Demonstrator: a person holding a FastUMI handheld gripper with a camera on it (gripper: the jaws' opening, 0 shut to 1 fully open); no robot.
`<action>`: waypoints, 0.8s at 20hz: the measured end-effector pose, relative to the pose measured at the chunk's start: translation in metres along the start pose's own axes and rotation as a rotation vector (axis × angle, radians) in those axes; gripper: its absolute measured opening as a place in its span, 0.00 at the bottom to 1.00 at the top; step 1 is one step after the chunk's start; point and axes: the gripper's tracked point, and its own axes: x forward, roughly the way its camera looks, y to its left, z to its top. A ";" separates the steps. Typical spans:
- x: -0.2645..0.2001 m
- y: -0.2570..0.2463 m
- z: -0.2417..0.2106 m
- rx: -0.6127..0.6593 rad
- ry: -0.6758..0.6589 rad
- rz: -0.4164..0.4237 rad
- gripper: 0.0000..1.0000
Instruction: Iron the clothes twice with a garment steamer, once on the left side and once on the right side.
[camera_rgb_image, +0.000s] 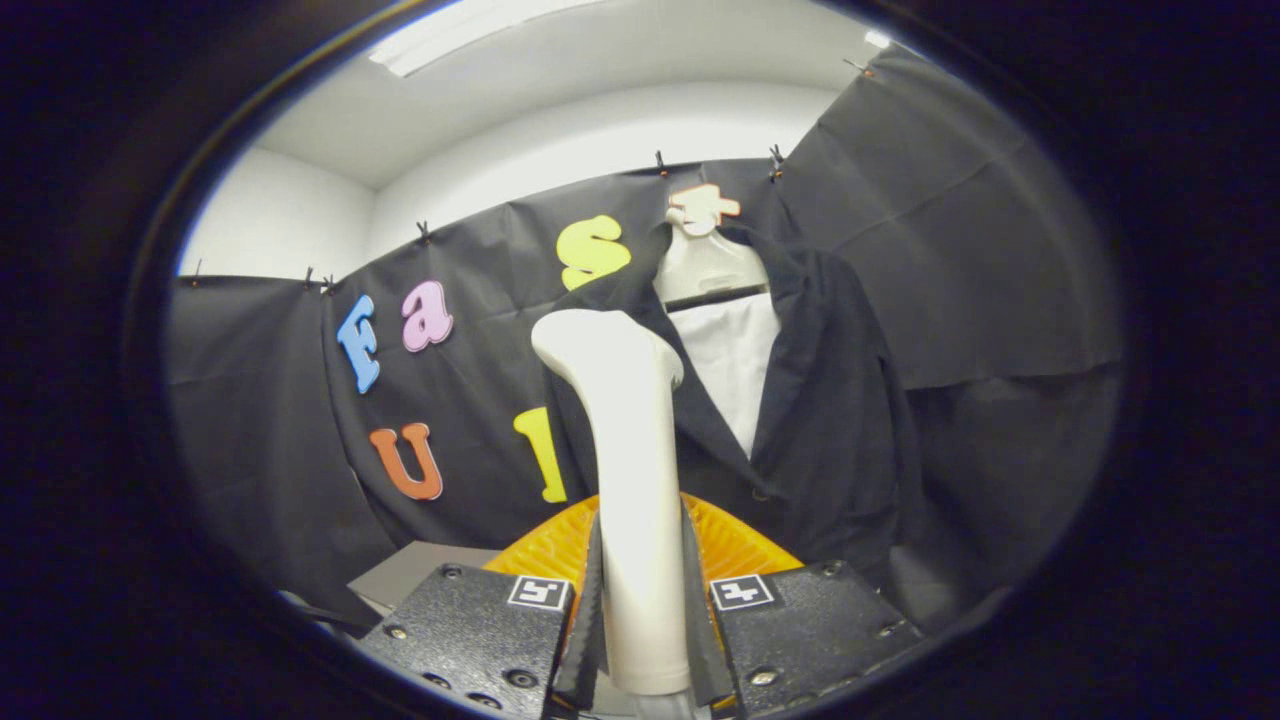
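Fingers (600, 620) of the gripper (645, 640) press on both sides of the steamer (630, 480), clamped on its white handle low down, near its base. The steamer stands upright between them, its handle rising straight from the grip and bending at the top into a rounded head (600, 345) that leans toward the left. Behind the handle's lower part sits an orange ribbed dish (740, 545), fanning out to either side just beyond the fingers; whether the steamer's base touches it cannot be told. A grey block (410, 570) lies low to the left of the dish. Beyond the steamer, and a little to its right, a dark jacket (830, 400) hangs on a pale hanger (705, 265) against the black cloth wall (960, 250). The jacket's front is open at the collar, showing a white shirt (735, 365) inside, which narrows to a point where the lapels meet. The steamer's head overlaps the jacket's left lapel in this view, level with the upper chest, yet the gap between head and cloth cannot be judged, so contact is uncertain. The jacket's right side and sleeve hang free, well to the right of the handle. Above the cloth wall, a white wall and ceiling (600, 90) with a strip light show.
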 end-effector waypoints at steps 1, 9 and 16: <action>0.007 -0.005 0.009 -0.005 -0.015 0.001 0.38; 0.060 -0.019 0.024 -0.042 -0.041 -0.003 0.38; 0.064 -0.028 -0.001 -0.103 -0.025 -0.040 0.38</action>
